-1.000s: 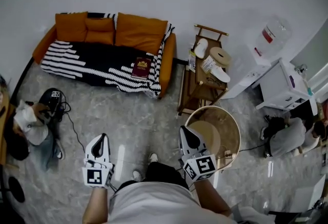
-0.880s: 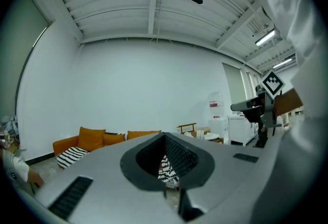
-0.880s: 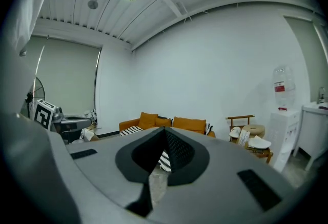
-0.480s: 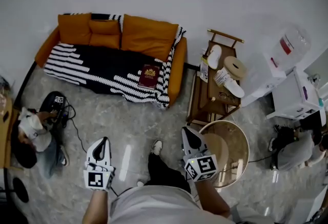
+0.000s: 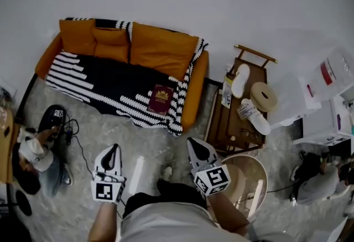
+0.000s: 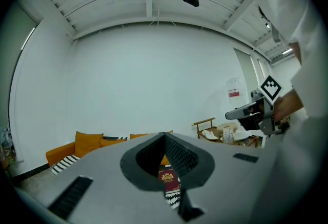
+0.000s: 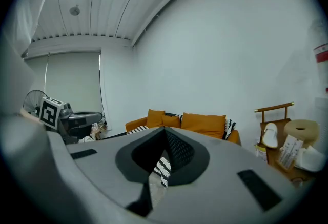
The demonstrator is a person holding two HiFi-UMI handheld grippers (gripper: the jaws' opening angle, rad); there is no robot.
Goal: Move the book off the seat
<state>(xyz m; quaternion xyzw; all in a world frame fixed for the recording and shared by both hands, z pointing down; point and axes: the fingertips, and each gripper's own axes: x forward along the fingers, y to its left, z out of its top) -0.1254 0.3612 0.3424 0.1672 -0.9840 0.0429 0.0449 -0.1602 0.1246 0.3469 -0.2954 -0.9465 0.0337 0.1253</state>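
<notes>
Book (image 5: 161, 99) lies centre-frame on sofa (image 5: 160, 47), beyond reach, so we carry left gripper (image 5: 112, 148), right gripper (image 5: 194, 142) fingers closed, empty.

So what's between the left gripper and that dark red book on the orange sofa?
In the head view, just bare grey floor, then the black striped blanket under the dark red book.

The sofa (image 5: 160, 47) was orange. Over its seat the throw (image 5: 105, 75) was black with white stripes (densest toward the edges). On the sofa, the book (image 5: 161, 99) was maroon with a gold emblem. Right of the sofa the rack (image 5: 221, 124) was brown; before it, the floor (image 5: 138, 141) was mottled grey.
</notes>
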